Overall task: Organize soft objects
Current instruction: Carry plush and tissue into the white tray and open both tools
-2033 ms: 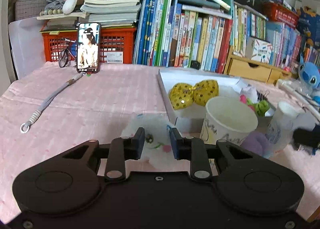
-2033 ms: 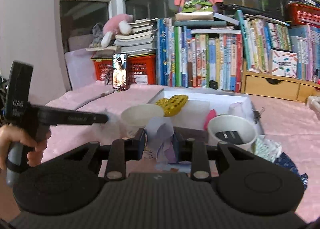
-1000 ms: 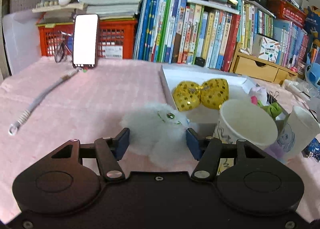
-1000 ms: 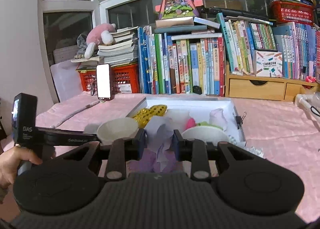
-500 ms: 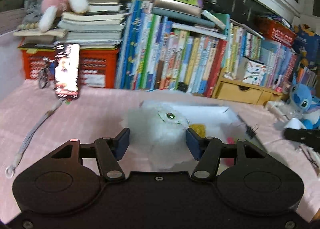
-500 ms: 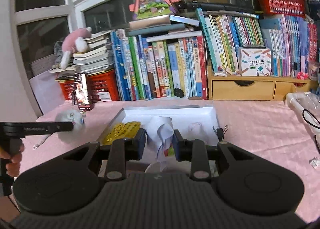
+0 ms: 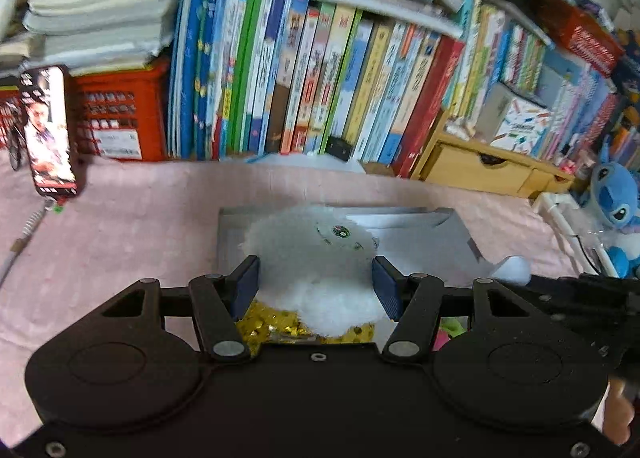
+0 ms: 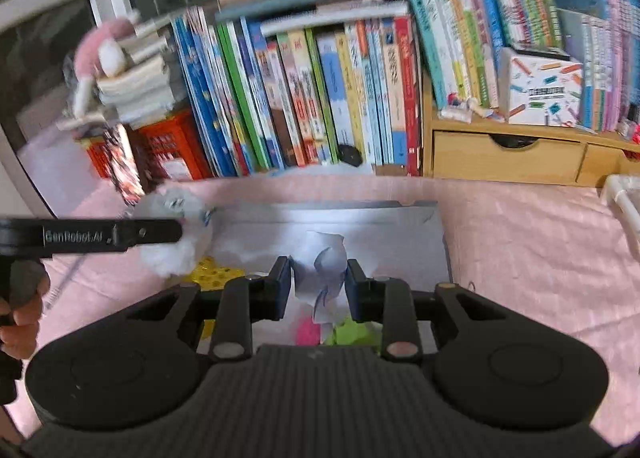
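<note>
Carrying toys over the white box (image 7: 424,242) on the table. Left tongs (image 7: 316,282) part-open, gripping fluffy white plush (image 7: 316,258); right tongs (image 8: 316,282) clamped tight on a pale, possibly fabric, toy (image 8: 324,262). Next: lowering into box, then releasing beside gold sequin toy (image 7: 268,326).

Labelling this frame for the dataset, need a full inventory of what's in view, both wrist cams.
fluffy plush: 1, white, in left gripper above the box
soft toy: 1, pale lilac, in right gripper above the box
box: 1, white, open, on the pink cloth
sequin toy: count unclear, gold, in the box
books: many, mixed colours, upright behind the box
crate: 1, red, under stacked books
phone: 1, screen lit, propped against crate
drawer unit: 1, wood
blue plush: 1, far right
left gripper: closed on fluffy plush
right gripper: closed on soft toy
</note>
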